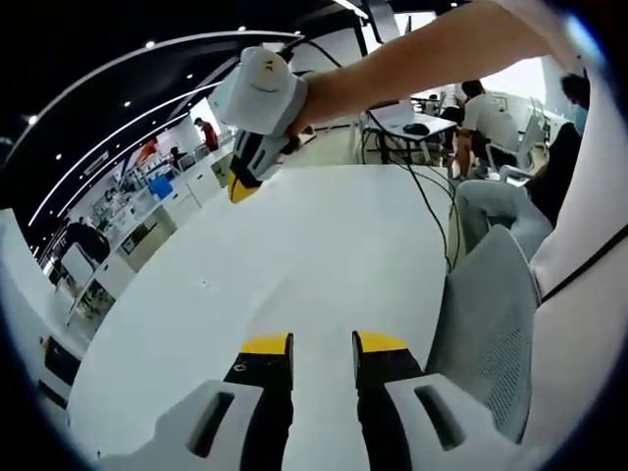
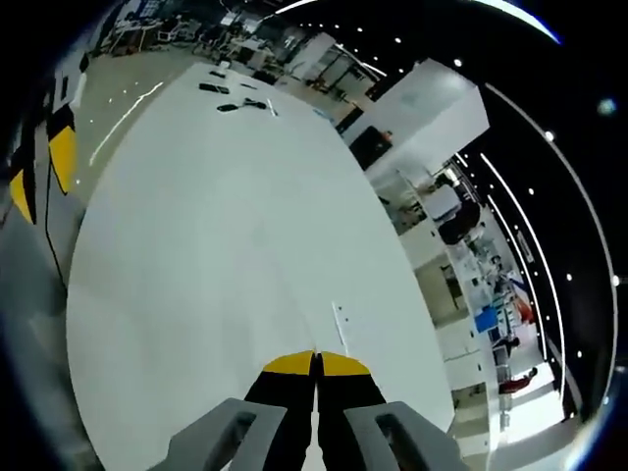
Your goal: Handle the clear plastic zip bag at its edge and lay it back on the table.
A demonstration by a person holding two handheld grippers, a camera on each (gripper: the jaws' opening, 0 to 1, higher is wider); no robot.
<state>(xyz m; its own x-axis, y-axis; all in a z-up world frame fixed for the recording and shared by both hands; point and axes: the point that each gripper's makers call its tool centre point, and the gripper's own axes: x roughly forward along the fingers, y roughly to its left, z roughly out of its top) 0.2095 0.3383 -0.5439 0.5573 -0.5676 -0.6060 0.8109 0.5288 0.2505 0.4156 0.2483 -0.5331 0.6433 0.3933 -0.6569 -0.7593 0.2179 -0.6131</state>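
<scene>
My left gripper (image 1: 324,345) is open low over the white table (image 1: 294,265), with nothing between its yellow-tipped fingers. My right gripper (image 1: 241,184), held by a person's bare arm (image 1: 432,49), hovers above the far part of the table. In the right gripper view, my right gripper (image 2: 316,361) is shut, its yellow tips pressed together over the table (image 2: 216,245). I cannot make out anything held between them. The clear zip bag cannot be picked out on the white surface. A small pale mark (image 2: 339,316) lies just past the tips. The left gripper (image 2: 44,172) appears at the left edge.
A grey mesh chair (image 1: 491,324) stands close at the table's right edge, with a black cable (image 1: 432,211) running over it. Small dark items (image 2: 231,98) lie at the table's far end. Desks, shelves and people fill the background.
</scene>
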